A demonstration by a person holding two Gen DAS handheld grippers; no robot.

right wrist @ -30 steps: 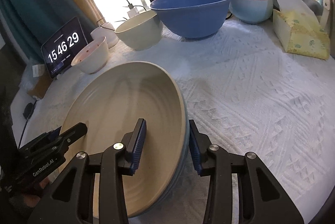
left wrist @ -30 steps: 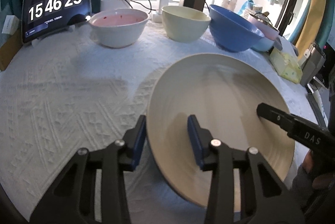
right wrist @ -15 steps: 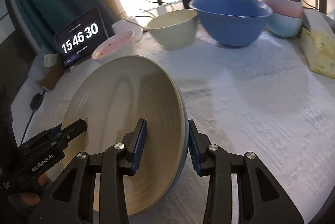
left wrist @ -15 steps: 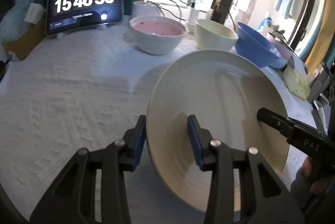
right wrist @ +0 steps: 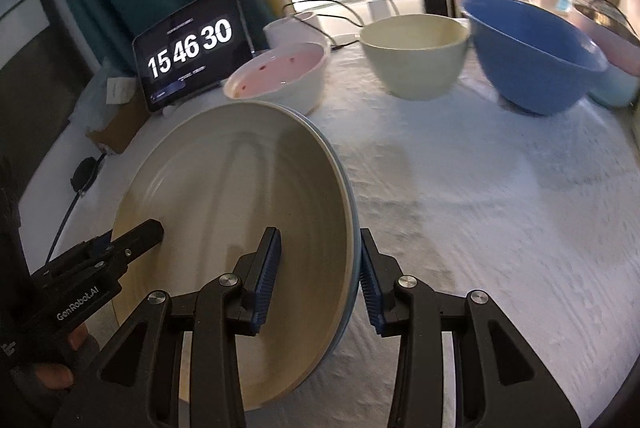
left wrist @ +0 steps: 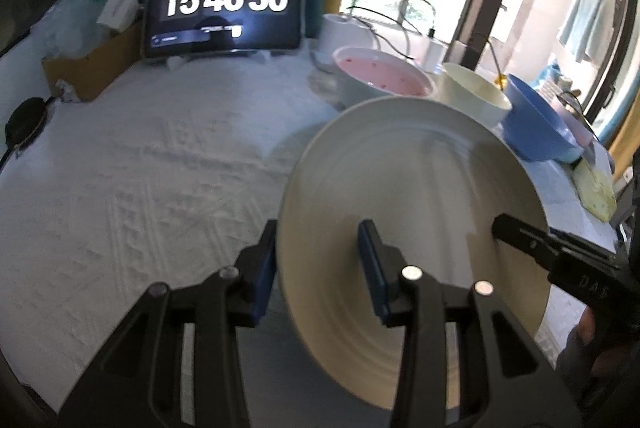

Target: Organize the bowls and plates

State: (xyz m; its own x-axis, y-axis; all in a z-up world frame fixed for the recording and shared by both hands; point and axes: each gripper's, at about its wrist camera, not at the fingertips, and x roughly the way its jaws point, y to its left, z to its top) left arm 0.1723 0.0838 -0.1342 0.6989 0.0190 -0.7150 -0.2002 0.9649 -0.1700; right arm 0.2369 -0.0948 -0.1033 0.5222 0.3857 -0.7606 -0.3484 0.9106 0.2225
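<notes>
Covering the table (left wrist: pixel 168 163), white textured cloth (right wrist: pixel 500 207)

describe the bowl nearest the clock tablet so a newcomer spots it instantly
Start at the tablet showing the clock at the back of the white-clothed table. The first bowl in the row beside it is the one. It is white outside with a pink, red-speckled inside, unlike the plain cream bowl and blue bowl.
</notes>
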